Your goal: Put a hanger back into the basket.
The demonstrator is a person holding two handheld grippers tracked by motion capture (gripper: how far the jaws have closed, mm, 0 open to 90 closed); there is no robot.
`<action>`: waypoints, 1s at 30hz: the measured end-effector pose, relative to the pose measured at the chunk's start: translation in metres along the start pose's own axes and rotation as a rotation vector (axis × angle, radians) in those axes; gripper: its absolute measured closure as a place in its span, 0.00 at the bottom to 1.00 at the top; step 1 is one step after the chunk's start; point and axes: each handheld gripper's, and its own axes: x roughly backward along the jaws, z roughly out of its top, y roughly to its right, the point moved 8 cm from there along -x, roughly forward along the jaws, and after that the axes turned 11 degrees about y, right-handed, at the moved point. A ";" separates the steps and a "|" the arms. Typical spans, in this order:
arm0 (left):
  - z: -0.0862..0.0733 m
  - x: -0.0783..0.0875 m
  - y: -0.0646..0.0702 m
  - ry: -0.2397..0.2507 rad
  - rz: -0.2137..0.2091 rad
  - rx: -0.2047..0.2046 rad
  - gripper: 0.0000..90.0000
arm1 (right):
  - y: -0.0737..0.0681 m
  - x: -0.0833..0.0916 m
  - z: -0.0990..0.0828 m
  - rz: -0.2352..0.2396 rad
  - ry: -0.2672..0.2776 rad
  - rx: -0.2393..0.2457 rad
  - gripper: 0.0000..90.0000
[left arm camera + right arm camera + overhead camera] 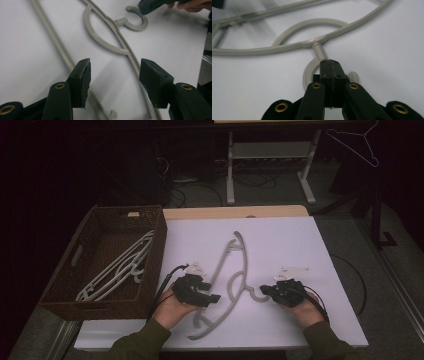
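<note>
The grey hanger (227,285) is laid flat on the white table (300,250), between the two grippers and just right of the wicker basket (65,285), in which further hangers (117,270) are stowed, presumably its destination. The right gripper (330,65) is pressed shut over the hook (310,71); whether the hook is actually pinched cannot be confirmed. The left gripper (114,75) is held with its jaws spread, nothing clamped, above the hanger's shoulder bar. No legible brand, label or writing is found.
</note>
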 end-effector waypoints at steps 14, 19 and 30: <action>-0.030 0.020 0.010 -0.046 0.011 -0.022 0.46 | -0.052 -0.042 0.005 0.178 -0.054 0.036 1.00; -0.044 0.014 0.004 -0.101 0.041 -0.040 0.49 | -0.070 -0.057 0.012 0.221 -0.057 0.068 1.00; -0.044 0.012 0.001 -0.099 0.042 -0.054 0.49 | -0.041 -0.054 0.046 0.148 0.037 0.040 1.00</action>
